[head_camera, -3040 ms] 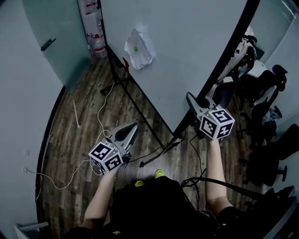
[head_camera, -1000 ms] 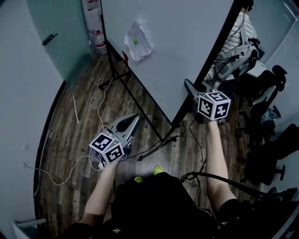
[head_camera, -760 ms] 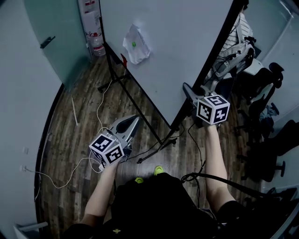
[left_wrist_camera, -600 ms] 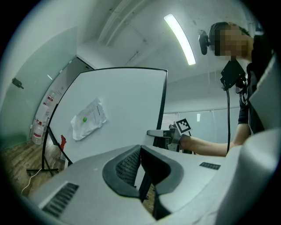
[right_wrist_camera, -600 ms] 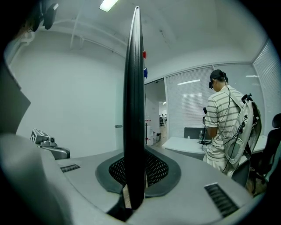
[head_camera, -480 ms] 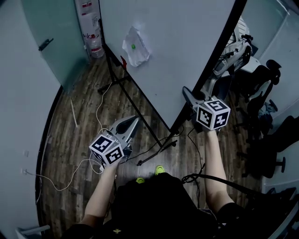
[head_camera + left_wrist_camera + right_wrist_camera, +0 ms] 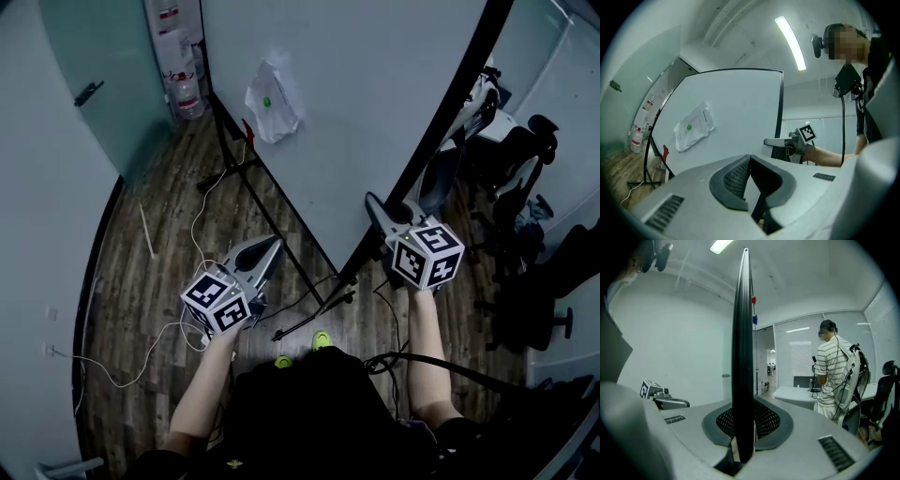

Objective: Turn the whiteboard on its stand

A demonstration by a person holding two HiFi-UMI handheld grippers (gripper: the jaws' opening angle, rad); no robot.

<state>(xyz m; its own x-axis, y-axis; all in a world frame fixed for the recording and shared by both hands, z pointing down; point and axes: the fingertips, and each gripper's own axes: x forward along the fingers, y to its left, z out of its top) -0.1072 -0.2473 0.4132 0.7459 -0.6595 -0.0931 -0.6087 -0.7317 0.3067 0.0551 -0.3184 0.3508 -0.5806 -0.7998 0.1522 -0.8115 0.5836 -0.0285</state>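
One whiteboard edge, upright, clamped in right gripper jaws; left gripper jaws together.

Paper on whiteboard, stand beneath

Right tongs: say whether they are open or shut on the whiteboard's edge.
The right tongs are shut: they grip both sides of the white whiteboard's black frame edge.

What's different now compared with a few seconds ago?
The right hand-held gripper, clamped on the whiteboard's dark edge, has pulled that edge slightly toward the person, and the whiteboard has come with it. Nothing was grabbed or released. The left hand-held gripper stays shut and empty, low at the side; the paper stays stuck on the whiteboard.
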